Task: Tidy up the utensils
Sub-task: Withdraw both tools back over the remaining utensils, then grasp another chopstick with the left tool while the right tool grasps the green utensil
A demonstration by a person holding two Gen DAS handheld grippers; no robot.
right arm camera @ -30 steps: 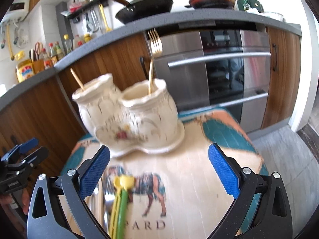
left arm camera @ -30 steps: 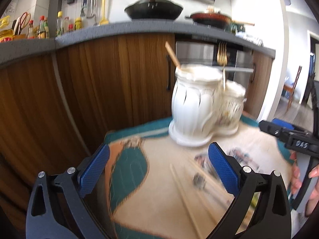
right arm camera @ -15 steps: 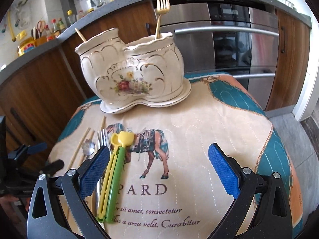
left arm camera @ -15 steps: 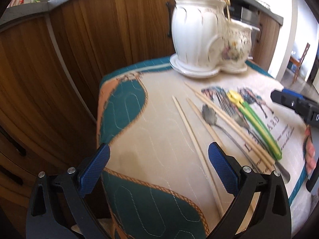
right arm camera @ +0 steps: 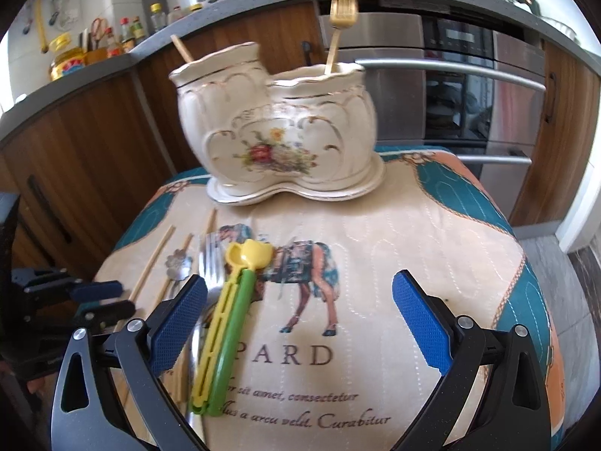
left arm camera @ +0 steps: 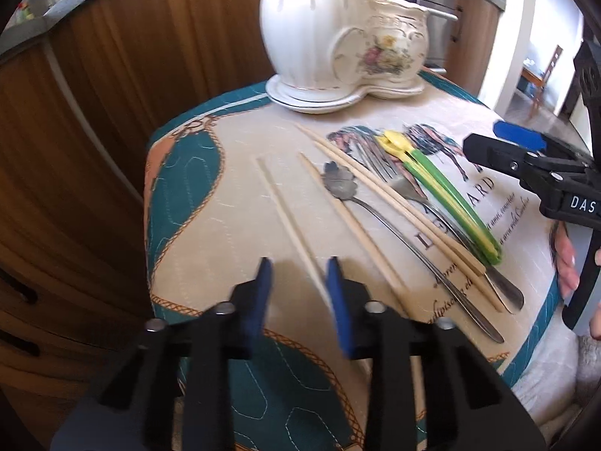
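1. Utensils lie in a row on the left part of the table [right arm camera: 375, 225]: pale chopsticks [left arm camera: 289, 221], a flower-headed spoon [left arm camera: 340, 184], a steel fork [left arm camera: 405, 188] and a green-and-yellow clip tool [left arm camera: 443, 184], all in front of the white double-pot holder [right arm camera: 278, 131].
2. Left gripper [left arm camera: 298, 278] has dropped low since half a second ago, and its blue fingers [left arm camera: 263, 293], wide apart back then, are now narrowed to a small gap around the near end of the leftmost chopstick. That area is blurred, so I can't tell whether the pads are touching the stick yet.
3. Right gripper [right arm camera: 300, 312] hovers above the horse-print cloth [right arm camera: 311, 274], its fingers spread wide and holding nothing, as before. Its left finger [right arm camera: 180, 319] sits over the fork's neck, just beside the clip tool.
4. In the holder, a gold fork [right arm camera: 338, 18] stands in the right pot and one wooden stick [right arm camera: 182, 50] leans out of the left pot, same as a second ago.
5. From the left wrist view, the right gripper shows at the right edge, with the person's hand [left arm camera: 565, 259] behind it.
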